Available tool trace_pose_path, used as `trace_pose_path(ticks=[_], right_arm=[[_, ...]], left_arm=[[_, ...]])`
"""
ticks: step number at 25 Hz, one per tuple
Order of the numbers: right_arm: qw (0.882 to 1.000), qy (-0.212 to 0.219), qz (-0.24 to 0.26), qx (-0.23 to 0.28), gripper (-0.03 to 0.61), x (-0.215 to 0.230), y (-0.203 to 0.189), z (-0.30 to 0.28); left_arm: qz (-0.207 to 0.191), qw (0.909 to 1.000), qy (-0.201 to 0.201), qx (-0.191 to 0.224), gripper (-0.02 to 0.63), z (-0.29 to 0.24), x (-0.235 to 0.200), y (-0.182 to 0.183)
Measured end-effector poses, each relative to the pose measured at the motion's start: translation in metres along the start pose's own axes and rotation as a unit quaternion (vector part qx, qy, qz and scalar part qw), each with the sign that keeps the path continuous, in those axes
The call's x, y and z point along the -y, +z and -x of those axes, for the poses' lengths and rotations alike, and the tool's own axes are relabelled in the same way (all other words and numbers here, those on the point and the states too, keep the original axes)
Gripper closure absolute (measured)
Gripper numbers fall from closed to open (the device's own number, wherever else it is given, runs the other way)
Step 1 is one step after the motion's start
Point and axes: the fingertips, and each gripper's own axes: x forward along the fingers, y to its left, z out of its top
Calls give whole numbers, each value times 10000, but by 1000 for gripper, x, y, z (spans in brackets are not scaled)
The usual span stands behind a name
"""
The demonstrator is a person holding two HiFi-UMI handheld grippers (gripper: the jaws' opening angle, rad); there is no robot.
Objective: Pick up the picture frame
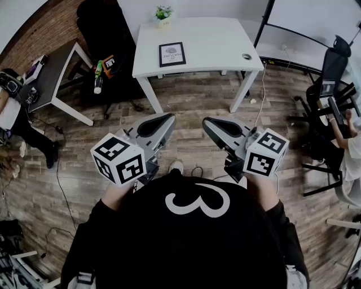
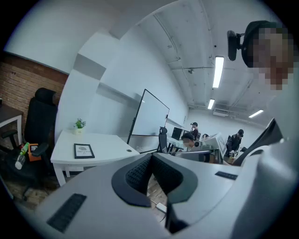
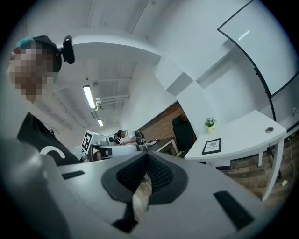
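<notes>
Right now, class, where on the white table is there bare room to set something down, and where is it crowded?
The widest bare patch on the white table lies between the picture frame and the cable hole, back to the far edge. A narrow strip runs left of the frame. The far left end, around the potted plant, is tightest.

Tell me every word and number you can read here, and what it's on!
"3": white, on the person's black shirt.
Frame on the white table: there is print inside, but it is too small to read.
Left cube and right cube: black-and-white squares only, no words.
</notes>
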Motion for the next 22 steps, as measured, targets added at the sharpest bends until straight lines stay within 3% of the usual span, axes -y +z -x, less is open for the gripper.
trace_pose_path(ticks=[10, 15, 22], right_arm=[[9998, -6, 169, 130, 554, -5, 8, 17], [9993, -220, -120, 261, 554, 15, 10, 20], [9988, -179, -416, 162, 554, 36, -2, 7]], left_arm=[[-213, 9998, -54, -37, 597, -5, 22, 4], [-69, 9999, -11, -111, 597, -16, 14, 0], [59, 9997, -45, -229, 597, -31, -4, -10]])
